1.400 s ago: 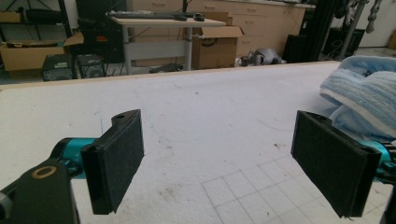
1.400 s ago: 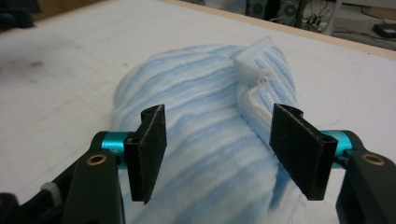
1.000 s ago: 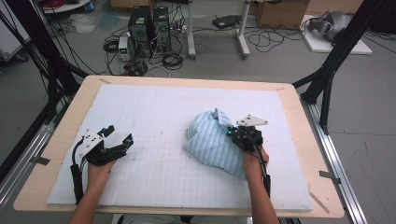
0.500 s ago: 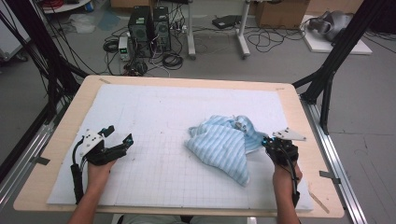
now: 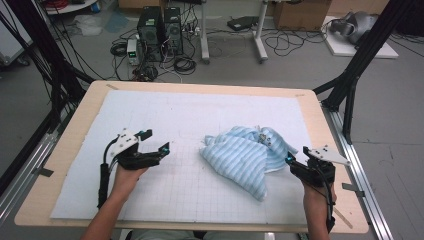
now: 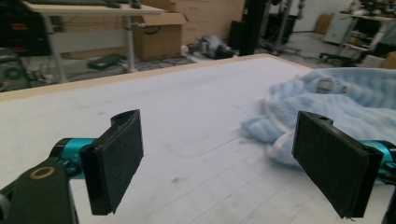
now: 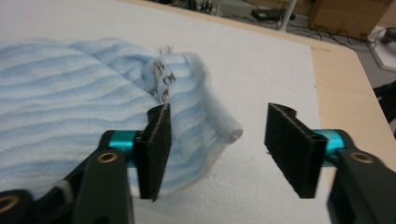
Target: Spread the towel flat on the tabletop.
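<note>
Striped blue cloth [image 5: 250, 155] lies crumpled on the worktop [image 5: 200, 90], right of centre frame. Right tongs [image 5: 290, 160], lower right, have just opened and stand apart at its edge, gripping nothing. Left tongs [image 5: 156, 141], lower left, wide open, empty.

We saw the right gripper [image 7: 215, 149] with its 2 jaws just opened, nothing pressed between them. The blue striped cloth [image 7: 70, 116] lay crumpled on the white mat [image 7: 261, 60], its rolled edge poking between the jaws.
</note>
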